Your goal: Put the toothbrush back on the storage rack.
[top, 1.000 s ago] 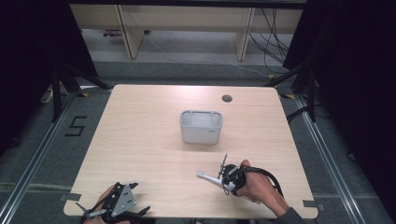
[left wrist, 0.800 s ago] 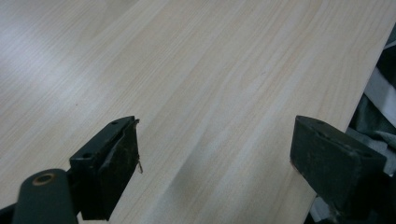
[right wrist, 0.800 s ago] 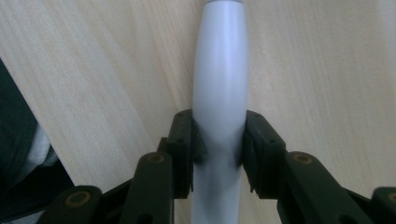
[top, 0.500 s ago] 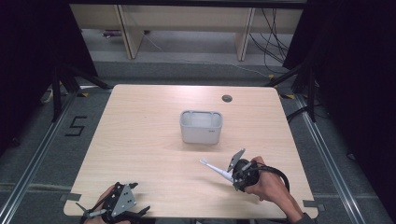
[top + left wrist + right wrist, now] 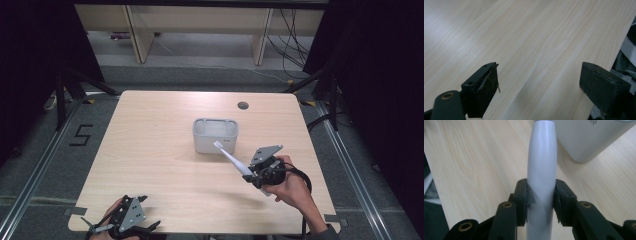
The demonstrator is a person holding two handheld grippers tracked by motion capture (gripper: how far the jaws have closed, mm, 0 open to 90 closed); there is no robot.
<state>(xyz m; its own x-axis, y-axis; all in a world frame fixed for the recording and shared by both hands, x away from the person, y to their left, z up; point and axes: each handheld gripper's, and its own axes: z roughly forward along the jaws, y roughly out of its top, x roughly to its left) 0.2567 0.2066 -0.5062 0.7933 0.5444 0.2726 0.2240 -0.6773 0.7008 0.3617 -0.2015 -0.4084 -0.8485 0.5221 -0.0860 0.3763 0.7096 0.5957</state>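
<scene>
Item: electric toothbrush [image 5: 231, 157], clamped at its handle by the right tongs [image 5: 248, 175], head raised beside the grey holder [image 5: 215, 135] mid-tabletop [image 5: 150, 150]. Left tongs [image 5: 539, 85] open, empty, near edge. Handling: tip handle downward, centre over a compartment, lower gently before releasing.

The container [image 5: 215, 135] stands mid-table [image 5: 150, 150], the toothbrush [image 5: 231, 157] raised just before its right corner.
</scene>
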